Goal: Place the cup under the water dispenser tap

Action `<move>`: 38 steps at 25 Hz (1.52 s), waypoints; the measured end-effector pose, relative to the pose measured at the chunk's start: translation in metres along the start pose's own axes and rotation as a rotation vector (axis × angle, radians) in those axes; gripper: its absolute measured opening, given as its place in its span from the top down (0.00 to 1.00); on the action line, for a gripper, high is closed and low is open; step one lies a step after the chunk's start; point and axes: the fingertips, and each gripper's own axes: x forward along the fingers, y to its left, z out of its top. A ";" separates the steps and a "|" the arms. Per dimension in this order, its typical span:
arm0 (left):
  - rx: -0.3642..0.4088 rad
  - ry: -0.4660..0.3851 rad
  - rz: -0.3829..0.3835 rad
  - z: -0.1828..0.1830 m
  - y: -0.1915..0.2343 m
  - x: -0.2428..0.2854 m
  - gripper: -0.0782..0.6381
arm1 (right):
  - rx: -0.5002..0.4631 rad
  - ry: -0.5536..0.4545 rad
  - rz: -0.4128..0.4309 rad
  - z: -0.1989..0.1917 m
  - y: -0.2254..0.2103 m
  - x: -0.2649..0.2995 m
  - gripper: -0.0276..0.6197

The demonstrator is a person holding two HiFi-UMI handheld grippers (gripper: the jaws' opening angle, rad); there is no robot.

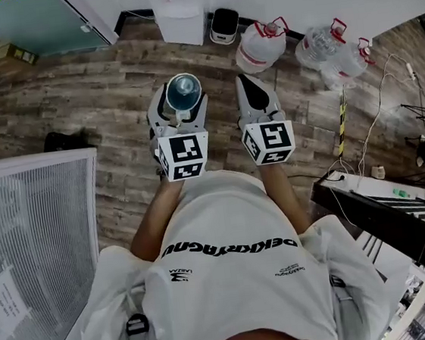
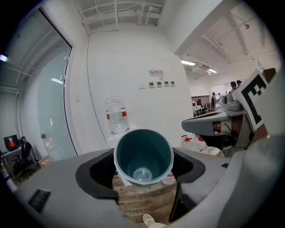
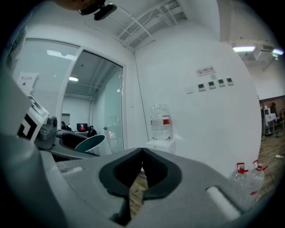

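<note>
Teal cup (image 2: 143,156) sits clamped, mouth up, between the fingers (image 2: 95,176) of our left gripper (image 2: 143,168). Beside it, our right gripper (image 3: 140,173) has its fingers (image 3: 118,174) pressed together on nothing. Across the wooden floor (image 1: 75,105) we face the water dispenser (image 1: 179,13), well apart from the cup.

Shirt print (image 1: 229,246) upside down, unreadable.
</note>
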 end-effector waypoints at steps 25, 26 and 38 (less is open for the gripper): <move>-0.001 0.057 -0.227 0.073 0.202 0.327 0.40 | 0.025 0.105 -0.196 0.056 -0.090 0.359 0.96; -0.002 0.062 -0.230 0.071 0.203 0.331 0.40 | 0.023 0.111 -0.196 0.054 -0.092 0.363 0.96; -0.019 0.095 -0.232 0.034 0.181 0.390 0.40 | 0.034 0.149 -0.163 0.000 -0.129 0.394 0.96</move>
